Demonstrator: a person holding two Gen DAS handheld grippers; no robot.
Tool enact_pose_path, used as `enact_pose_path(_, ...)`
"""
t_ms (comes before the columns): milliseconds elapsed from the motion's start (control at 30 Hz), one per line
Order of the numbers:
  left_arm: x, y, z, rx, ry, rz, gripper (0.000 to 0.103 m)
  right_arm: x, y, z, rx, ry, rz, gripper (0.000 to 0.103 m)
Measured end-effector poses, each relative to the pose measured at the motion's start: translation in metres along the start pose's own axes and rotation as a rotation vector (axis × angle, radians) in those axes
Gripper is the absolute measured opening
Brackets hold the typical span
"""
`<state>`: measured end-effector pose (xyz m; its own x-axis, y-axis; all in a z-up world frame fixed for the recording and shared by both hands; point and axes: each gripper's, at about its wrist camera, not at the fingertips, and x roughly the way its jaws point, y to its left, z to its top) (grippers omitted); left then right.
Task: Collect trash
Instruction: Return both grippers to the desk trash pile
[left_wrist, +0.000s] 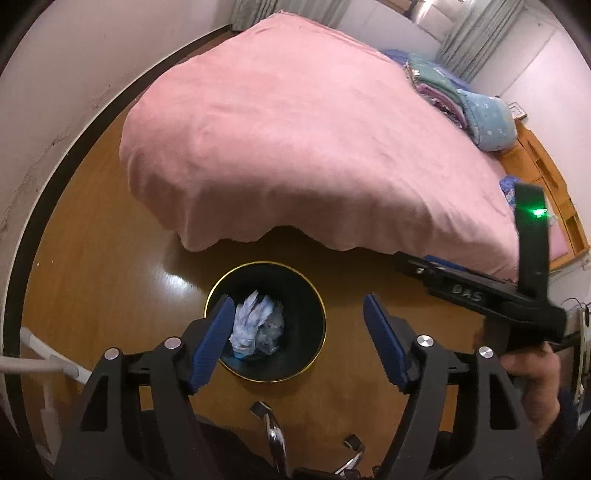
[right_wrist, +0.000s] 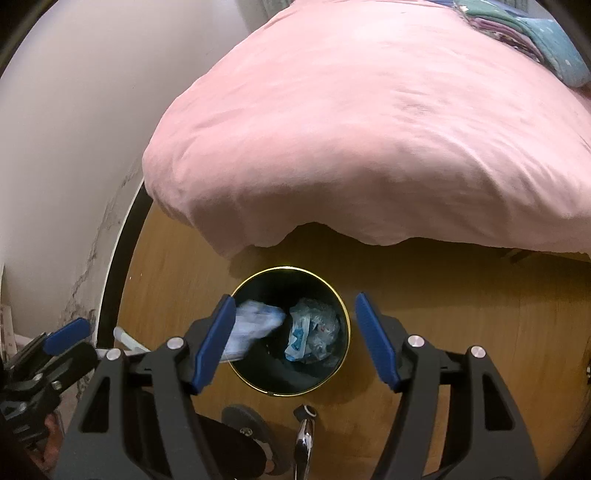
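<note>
trash (left_wrist: 256, 325) sits crumpled in the bin below you, but take the scene from the biggest thing down. your view is filled by the bed (left_wrist: 314, 147) under its pink cover, with folded bedding (left_wrist: 480, 110) stacked at its far corner. wooden floor (left_wrist: 110, 277) runs beneath. on it, just off the bed's edge, stands a round black bin (left_wrist: 308, 354) with a thin gold rim. inside lie a pale blue-white wad of paper (right_wrist: 255, 325) and a clear plastic wrapper with blue print (right_wrist: 314, 332), both creased and bunched. your left gripper (left_wrist: 299, 343) hangs over the bin, fingers spread wide, holding nothing. your right gripper (right_wrist: 293, 341) hovers likewise, fingers apart and empty.
</note>
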<state>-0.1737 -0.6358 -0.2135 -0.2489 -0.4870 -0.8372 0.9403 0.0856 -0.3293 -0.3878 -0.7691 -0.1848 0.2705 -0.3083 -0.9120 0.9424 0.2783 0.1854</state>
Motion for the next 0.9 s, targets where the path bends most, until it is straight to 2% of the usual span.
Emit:
enact_pose_path(300,-0.054,0.008,-0.012,0.013,-0.073,0.067,0.083,-0.007,0.015,-0.004,-0.076,-0.031,-0.039,0.066)
enact_pose_path(467,-0.12,0.028,-0.029,-0.028,-0.141,0.156,0.09,-0.034,0.065,-0.012,-0.283,-0.153,-0.193,0.066)
enact_pose_path(600,-0.199,0.05,-0.053,-0.075,-0.23,0.233,0.093,-0.08,0.133,-0.022,-0.448,-0.299,-0.191,0.074)
enact_pose_path(667,-0.237,0.063,-0.071,-0.106,-0.27,0.29,0.093,-0.106,0.181,-0.037,-0.569,-0.372,-0.154,0.077)
enact_pose_path(733,-0.275,0.079,-0.094,-0.148,-0.308,0.362,0.093,-0.129,0.229,-0.057,-0.678,-0.411,-0.061,0.077)
enact_pose_path(833,-0.333,0.11,-0.141,-0.25,-0.366,0.461,0.093,-0.158,0.302,-0.095,-0.82,-0.405,0.152,0.077)
enact_pose_path(900,-0.374,0.134,-0.184,-0.346,-0.398,0.527,0.093,-0.174,0.354,-0.128,-0.909,-0.352,0.338,0.077)
